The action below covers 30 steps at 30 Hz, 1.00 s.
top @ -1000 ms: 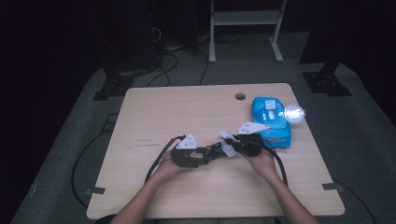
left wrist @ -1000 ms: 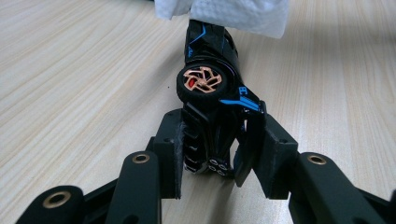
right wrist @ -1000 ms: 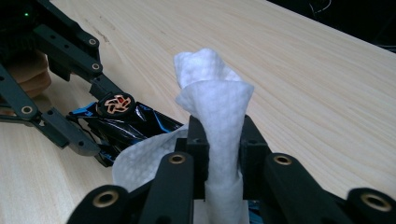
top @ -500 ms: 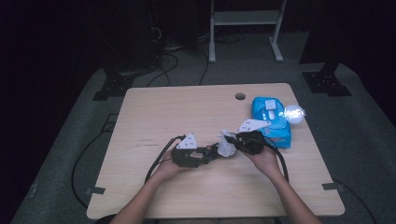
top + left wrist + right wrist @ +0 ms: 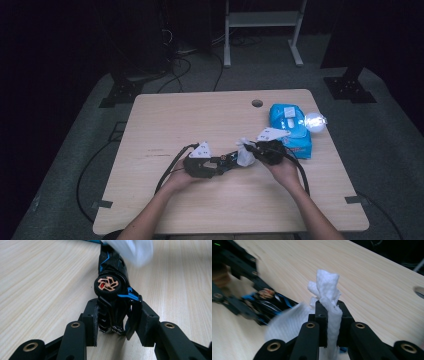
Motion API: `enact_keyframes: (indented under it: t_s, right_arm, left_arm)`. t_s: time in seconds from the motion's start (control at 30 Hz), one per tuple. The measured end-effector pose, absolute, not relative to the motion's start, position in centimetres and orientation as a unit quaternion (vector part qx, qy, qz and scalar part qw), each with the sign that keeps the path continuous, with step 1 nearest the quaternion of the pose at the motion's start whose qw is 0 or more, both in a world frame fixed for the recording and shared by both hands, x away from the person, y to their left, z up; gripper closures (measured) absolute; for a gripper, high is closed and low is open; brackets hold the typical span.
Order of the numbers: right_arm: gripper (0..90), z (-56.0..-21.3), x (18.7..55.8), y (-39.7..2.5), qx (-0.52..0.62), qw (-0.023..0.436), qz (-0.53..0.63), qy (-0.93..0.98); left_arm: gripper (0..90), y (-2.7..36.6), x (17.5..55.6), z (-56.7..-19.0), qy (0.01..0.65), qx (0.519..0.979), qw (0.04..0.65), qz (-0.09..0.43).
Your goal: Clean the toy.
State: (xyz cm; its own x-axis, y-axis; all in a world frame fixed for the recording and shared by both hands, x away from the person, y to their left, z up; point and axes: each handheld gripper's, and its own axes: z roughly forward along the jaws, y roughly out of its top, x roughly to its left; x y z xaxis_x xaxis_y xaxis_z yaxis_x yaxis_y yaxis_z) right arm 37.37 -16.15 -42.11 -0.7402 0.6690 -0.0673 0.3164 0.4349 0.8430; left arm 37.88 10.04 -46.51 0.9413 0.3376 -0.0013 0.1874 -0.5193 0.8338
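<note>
Gripping toy car | wheel spokes visible, left gripper view

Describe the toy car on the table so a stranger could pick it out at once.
On the light wooden table, look near the middle of the front half, between the person's two hands. The left gripper clamps the toy car there by one end. It is small and black with blue stripes and a copper-spoked wheel, unlike the white wipe pressed to its far end or the blue wipes pack to the right.

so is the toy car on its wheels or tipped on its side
Tipped on its side: in the left gripper view the toy car shows a wheel facing up, its body clamped in the left gripper.
</note>
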Motion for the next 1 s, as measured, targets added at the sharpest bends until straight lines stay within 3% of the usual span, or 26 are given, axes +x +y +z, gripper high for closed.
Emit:
enact_keyframes:
  t_s: [0.07,0.2,0.57,1.0]
  right_arm:
    - [82.2,-42.3,37.1,-14.1,0.274,0.164,0.463,0.827]
    - [82.2,-42.5,36.8,-11.9,0.243,0.164,0.457,0.84]
    - [82.3,-42.5,38.8,-16.9,0.312,0.186,0.438,0.822]
    - [82.4,-42.7,37.6,-16.9,0.298,0.19,0.437,0.827]
  left_arm:
    - [58.2,10.1,38.0,-46.4,0.151,0.868,0.466,0.081]
    - [58.2,10.5,38.1,-46.4,0.154,0.867,0.467,0.08]
    - [58.2,11.1,38.5,-46.4,0.153,0.863,0.473,0.088]
    - [52.0,11.5,39.0,-46.4,0.191,0.85,0.487,0.067]
